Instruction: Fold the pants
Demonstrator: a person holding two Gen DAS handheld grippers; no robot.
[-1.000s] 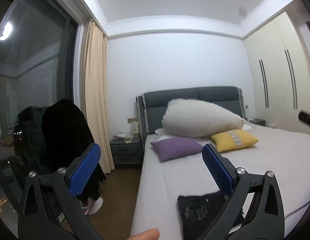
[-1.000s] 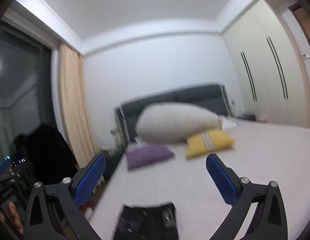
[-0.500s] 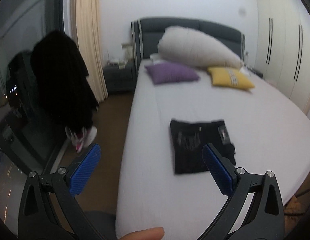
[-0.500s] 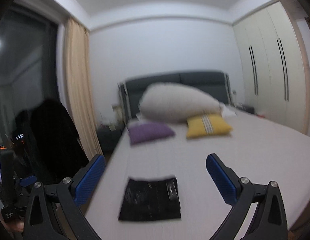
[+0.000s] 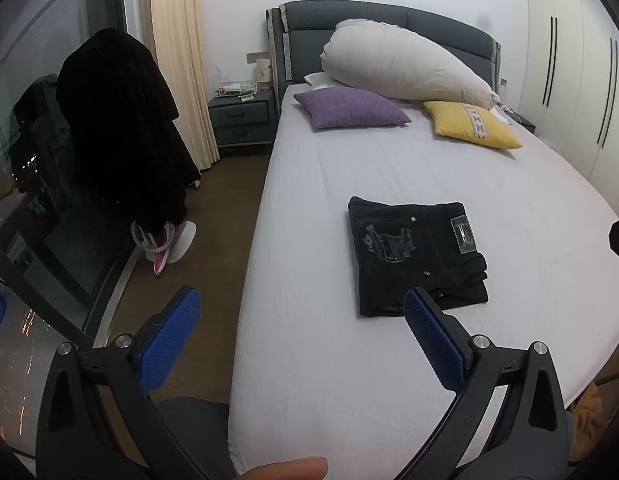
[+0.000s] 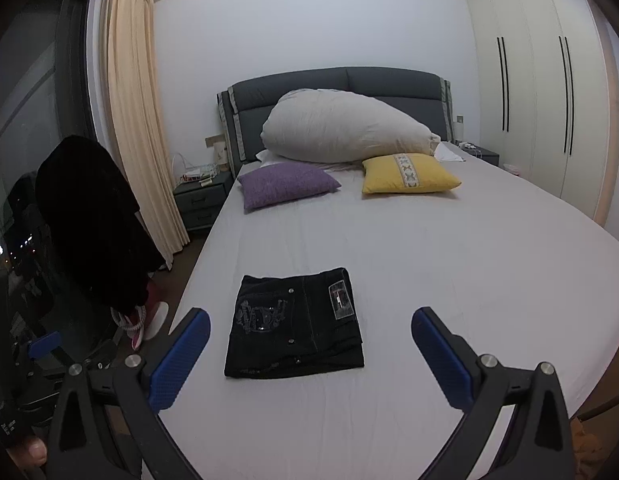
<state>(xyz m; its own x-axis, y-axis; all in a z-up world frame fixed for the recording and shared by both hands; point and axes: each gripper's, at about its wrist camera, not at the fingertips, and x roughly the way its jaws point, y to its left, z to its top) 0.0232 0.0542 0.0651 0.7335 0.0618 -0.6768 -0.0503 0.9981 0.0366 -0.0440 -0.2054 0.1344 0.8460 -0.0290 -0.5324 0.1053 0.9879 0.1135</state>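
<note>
Black pants [image 6: 295, 322] folded into a compact rectangle, flat on bed [image 6: 449, 264] sheet near its foot, at 12 o'clock from right gripper [image 6: 309, 344], at 1 o'clock from left gripper [image 5: 299, 330]. Judged soft denim, moderately heavy, layers prone to sliding; best pinched at stacked edge on 6 o'clock side. Both grippers spread wide, empty, clear of cloth. Wire tray on nightstand [image 5: 241, 114] at 11 o'clock: contents unreadable.
</note>
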